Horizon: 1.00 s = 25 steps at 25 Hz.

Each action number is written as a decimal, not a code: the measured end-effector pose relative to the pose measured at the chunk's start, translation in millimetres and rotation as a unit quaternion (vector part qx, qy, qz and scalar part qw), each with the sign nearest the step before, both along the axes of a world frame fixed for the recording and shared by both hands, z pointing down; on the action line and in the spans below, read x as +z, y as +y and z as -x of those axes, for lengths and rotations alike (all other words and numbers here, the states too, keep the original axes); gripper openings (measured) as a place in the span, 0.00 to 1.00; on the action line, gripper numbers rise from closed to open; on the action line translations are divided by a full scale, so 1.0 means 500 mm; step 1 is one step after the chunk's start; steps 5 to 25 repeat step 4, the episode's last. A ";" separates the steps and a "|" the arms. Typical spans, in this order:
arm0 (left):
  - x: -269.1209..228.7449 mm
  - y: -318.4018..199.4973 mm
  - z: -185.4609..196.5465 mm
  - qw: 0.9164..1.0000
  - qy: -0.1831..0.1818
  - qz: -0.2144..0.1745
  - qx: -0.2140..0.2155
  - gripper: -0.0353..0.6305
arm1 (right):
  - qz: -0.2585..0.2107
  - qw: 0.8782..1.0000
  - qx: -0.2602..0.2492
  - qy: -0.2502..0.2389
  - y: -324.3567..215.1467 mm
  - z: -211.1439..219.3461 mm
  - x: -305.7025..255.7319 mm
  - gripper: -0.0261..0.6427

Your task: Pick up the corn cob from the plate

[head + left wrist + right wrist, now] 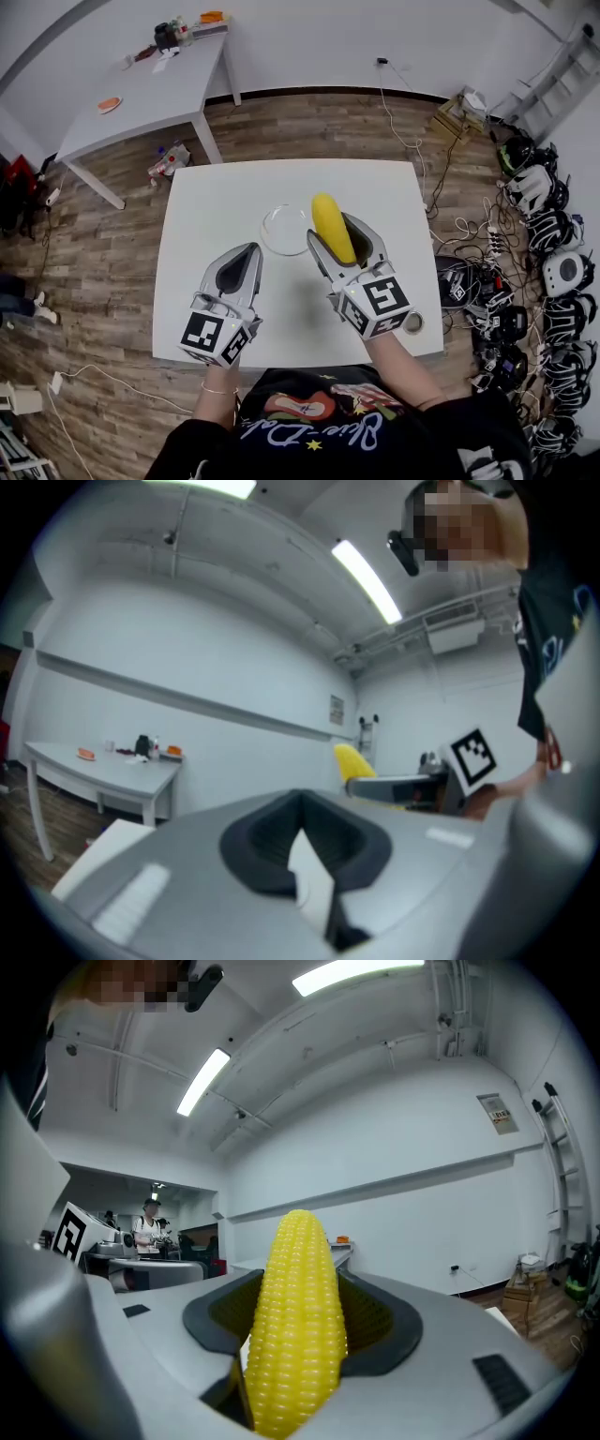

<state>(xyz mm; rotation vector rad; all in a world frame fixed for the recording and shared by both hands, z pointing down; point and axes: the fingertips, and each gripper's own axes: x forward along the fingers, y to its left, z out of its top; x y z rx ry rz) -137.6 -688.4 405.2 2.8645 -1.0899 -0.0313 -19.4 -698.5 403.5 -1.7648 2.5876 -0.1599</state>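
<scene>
A yellow corn cob (330, 225) is raised above the white table (216, 216), and my right gripper (342, 234) is shut on it. In the right gripper view the corn cob (298, 1326) stands upright between the grey jaws and points toward the ceiling. The clear glass plate (284, 230) lies bare on the table just left of the cob. My left gripper (239, 267) is held over the table's near left part, shut with nothing in it. From the left gripper view, the corn cob (354, 759) and right gripper (403, 785) show off to the right.
A tape roll (412, 323) lies near the table's front right corner. A second grey table (150, 94) with small items stands at the back left. Cables and several headsets (548, 234) crowd the floor on the right. A person (150, 1227) stands far off.
</scene>
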 end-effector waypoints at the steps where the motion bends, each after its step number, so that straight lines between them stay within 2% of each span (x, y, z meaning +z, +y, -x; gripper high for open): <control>1: -0.005 0.003 -0.003 1.000 0.003 -0.004 0.003 0.04 | -0.001 1.000 0.000 0.004 0.002 -0.002 -0.001 0.42; 4: -0.015 0.012 -0.017 1.000 0.000 -0.015 0.010 0.04 | -0.001 1.000 -0.001 0.007 0.010 -0.012 0.000 0.42; 25: -0.015 0.012 -0.017 1.000 0.000 -0.015 0.010 0.04 | -0.001 1.000 -0.001 0.007 0.010 -0.012 0.000 0.42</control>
